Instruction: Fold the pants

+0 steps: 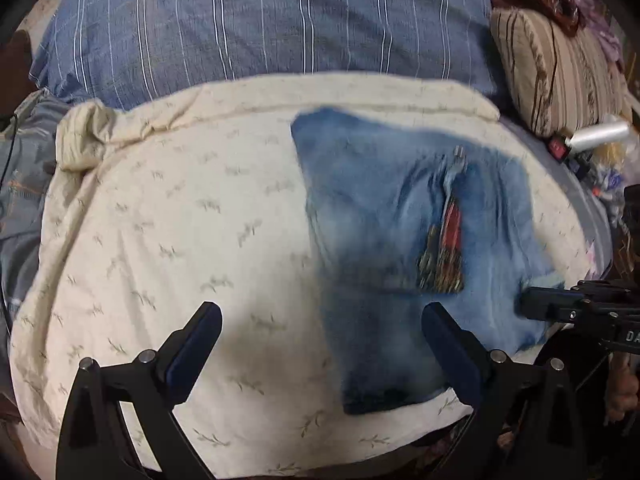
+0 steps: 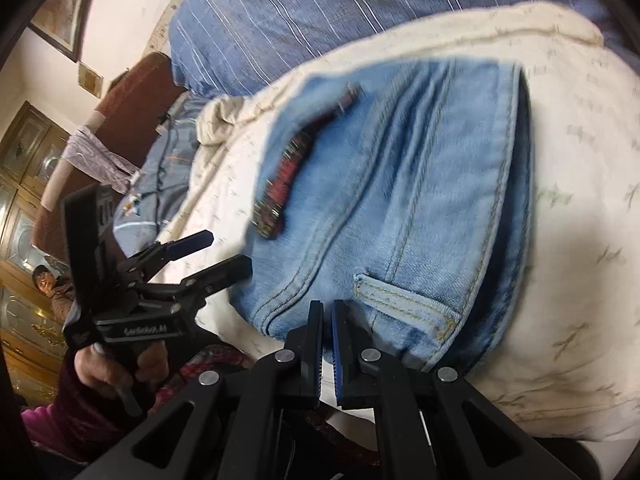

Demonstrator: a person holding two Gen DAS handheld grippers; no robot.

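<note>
Light blue jeans (image 1: 380,216) lie folded into a compact rectangle on a cream blanket (image 1: 168,232); a red patterned patch shows on them. In the right wrist view the jeans (image 2: 400,200) fill the middle, with the waistband and a belt loop (image 2: 404,300) nearest. My left gripper (image 1: 322,320) is open and empty, hovering over the jeans' near left edge; it also shows in the right wrist view (image 2: 224,252). My right gripper (image 2: 327,312) is shut, its tips at the waistband edge; no cloth shows between the fingers. It shows at the jeans' right edge in the left wrist view (image 1: 532,304).
A blue striped sheet (image 1: 260,20) covers the bed behind the blanket. A striped brown cushion (image 1: 560,72) and small clutter sit at the far right. Another denim garment (image 1: 24,184) lies at the left. A person (image 2: 52,288) and wooden cabinets stand far left.
</note>
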